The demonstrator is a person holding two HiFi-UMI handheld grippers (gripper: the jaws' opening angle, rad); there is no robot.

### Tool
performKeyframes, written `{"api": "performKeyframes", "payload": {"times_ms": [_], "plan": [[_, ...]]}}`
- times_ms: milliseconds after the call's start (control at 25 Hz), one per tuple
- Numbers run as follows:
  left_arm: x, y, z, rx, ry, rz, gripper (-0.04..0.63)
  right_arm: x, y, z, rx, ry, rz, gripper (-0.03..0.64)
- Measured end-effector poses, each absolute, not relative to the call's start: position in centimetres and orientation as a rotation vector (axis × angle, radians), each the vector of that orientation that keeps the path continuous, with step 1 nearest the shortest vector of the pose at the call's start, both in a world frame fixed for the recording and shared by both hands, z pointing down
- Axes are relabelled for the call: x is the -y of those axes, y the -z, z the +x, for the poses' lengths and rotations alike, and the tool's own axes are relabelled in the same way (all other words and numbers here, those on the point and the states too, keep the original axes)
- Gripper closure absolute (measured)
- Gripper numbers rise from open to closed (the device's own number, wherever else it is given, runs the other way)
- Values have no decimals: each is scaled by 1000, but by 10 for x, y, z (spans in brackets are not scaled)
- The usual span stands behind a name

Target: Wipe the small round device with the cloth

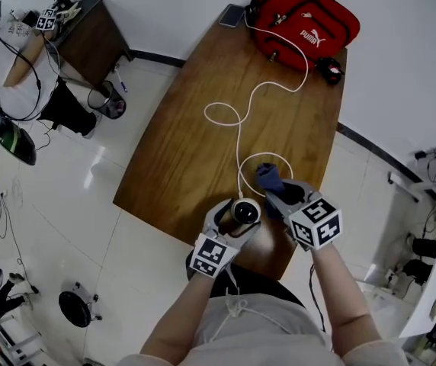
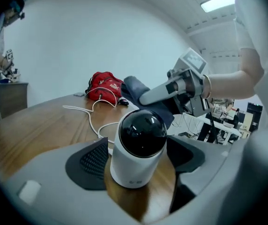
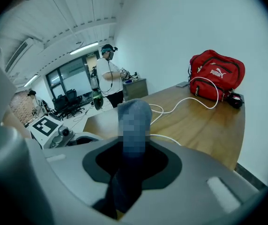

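The small round device [image 1: 245, 210], a white body with a black dome, stands upright on the wooden table [image 1: 203, 143] near its front edge. My left gripper [image 1: 240, 215] is open around it, a pad on each side and a gap at the right pad. In the left gripper view the device [image 2: 138, 146] fills the space between the jaws of the left gripper [image 2: 139, 162]. My right gripper [image 1: 283, 198] is shut on a dark blue cloth [image 1: 269, 178], just right of the device. The cloth [image 3: 133, 114] stands up from the right gripper [image 3: 131, 159]. The cloth [image 2: 135, 89] hangs behind the dome.
A white cable [image 1: 241, 120] runs from the device across the table to a red bag [image 1: 303, 17] at the far end, with a phone [image 1: 232, 15] beside it. A dark cabinet [image 1: 88, 36] and a person's arm are at the far left. Another person [image 3: 108, 74] stands beyond.
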State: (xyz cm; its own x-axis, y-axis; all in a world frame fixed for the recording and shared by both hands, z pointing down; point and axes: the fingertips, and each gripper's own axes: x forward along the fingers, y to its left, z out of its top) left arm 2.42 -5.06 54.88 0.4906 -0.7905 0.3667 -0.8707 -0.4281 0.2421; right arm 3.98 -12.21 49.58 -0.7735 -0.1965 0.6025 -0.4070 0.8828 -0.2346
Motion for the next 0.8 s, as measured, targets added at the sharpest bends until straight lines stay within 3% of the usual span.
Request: {"api": "performKeyframes", "payload": {"times_ms": [800], "plan": [[70, -539, 37, 1382, -421, 2395, 216, 106, -528, 97, 2463, -602, 493, 508]]}}
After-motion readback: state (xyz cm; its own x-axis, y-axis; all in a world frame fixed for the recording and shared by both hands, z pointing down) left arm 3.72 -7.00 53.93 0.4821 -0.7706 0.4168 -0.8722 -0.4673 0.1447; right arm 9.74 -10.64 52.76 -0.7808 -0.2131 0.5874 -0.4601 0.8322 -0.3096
